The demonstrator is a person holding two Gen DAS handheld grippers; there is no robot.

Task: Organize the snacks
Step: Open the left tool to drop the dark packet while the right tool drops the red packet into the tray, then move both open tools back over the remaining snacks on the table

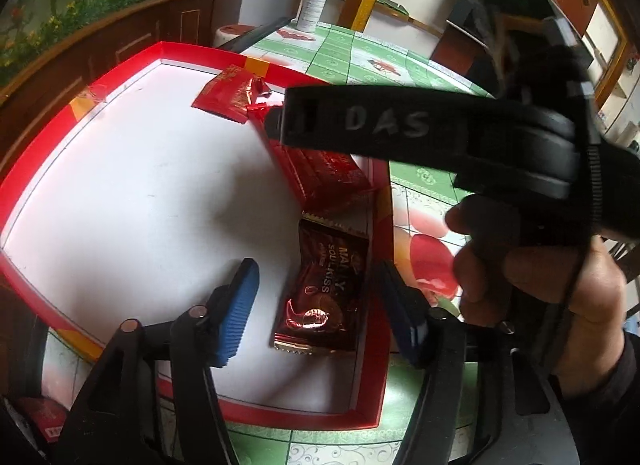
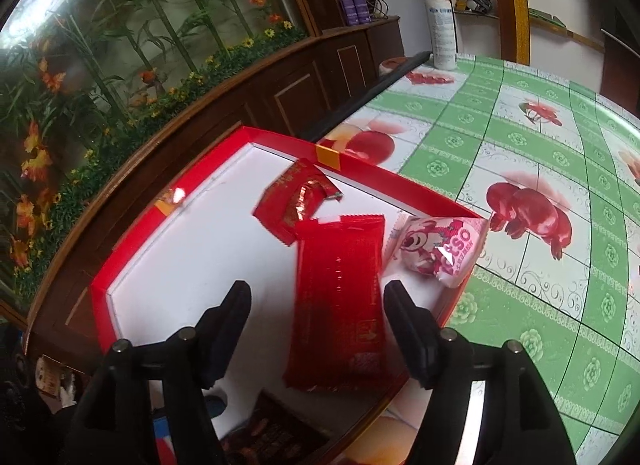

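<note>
A red box (image 1: 120, 65) with a white floor lies on the table. In the left wrist view a dark red chocolate packet (image 1: 324, 289) lies flat by the box's right wall. My left gripper (image 1: 316, 269) is open around it, blue pads (image 1: 236, 305) apart from it. The black body (image 1: 400, 125) of the right tool, held by a hand (image 1: 540, 285), crosses above. In the right wrist view my right gripper (image 2: 316, 289) is open with a long red packet (image 2: 340, 297) lying between its fingers. A small red packet (image 2: 292, 201) lies further in. A pink packet (image 2: 436, 249) leans on the box's right rim.
A green floral tablecloth (image 2: 520, 185) covers the table right of the box. A white bottle (image 2: 440, 33) stands at the table's far edge. A wooden cabinet (image 2: 280, 97) runs behind the box. Another red packet (image 1: 44, 417) lies outside the box, lower left.
</note>
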